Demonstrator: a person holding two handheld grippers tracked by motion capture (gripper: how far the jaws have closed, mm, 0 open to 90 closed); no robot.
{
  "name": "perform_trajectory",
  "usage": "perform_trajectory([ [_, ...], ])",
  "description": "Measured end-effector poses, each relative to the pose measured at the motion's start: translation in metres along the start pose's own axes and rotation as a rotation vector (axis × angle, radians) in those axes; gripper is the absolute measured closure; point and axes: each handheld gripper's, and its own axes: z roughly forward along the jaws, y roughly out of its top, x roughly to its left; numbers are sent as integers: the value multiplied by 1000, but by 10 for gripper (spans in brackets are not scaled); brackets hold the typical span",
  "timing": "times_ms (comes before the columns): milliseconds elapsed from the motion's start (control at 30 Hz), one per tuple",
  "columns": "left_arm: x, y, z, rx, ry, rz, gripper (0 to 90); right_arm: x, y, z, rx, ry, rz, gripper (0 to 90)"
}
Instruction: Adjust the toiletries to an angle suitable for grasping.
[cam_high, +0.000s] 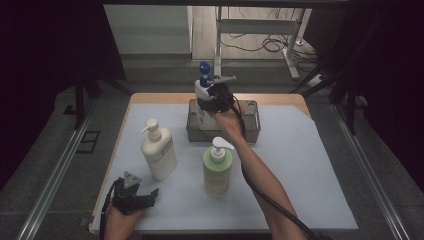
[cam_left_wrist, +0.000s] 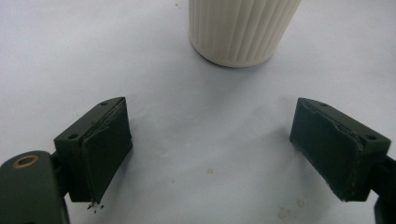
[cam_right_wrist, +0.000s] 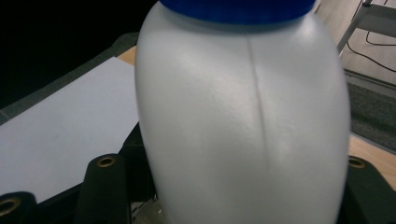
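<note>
White bottle with blue pump top (cam_high: 201, 89) sits gripped in the right gripper (cam_high: 209, 104), jaws clamped on its body, held upright above the left end of the grey metal tray (cam_high: 250, 131) at the far side of the table. In the right gripper view the white bottle (cam_right_wrist: 243, 121) sits close between the jaws, blue cap at the top edge. Left gripper (cam_high: 150, 195) rests at the near left corner on the pale table cover (cam_high: 300, 165), jaws wide apart, nothing between them. Cream ribbed pump bottle (cam_high: 158, 150) stands just beyond it; its base (cam_left_wrist: 242, 28) shows ahead of the jaws, apart from them. Green pump bottle (cam_high: 217, 170) stands mid-table beside the right forearm.
</note>
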Motion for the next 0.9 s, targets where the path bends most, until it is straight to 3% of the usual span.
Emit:
perform_trajectory([
  [500,0,0,0,1,1,3,122,2,-17,-1,25,17,-5,400],
  [900,0,0,0,1,1,3,122,2,-19,-2,25,26,-14,387],
])
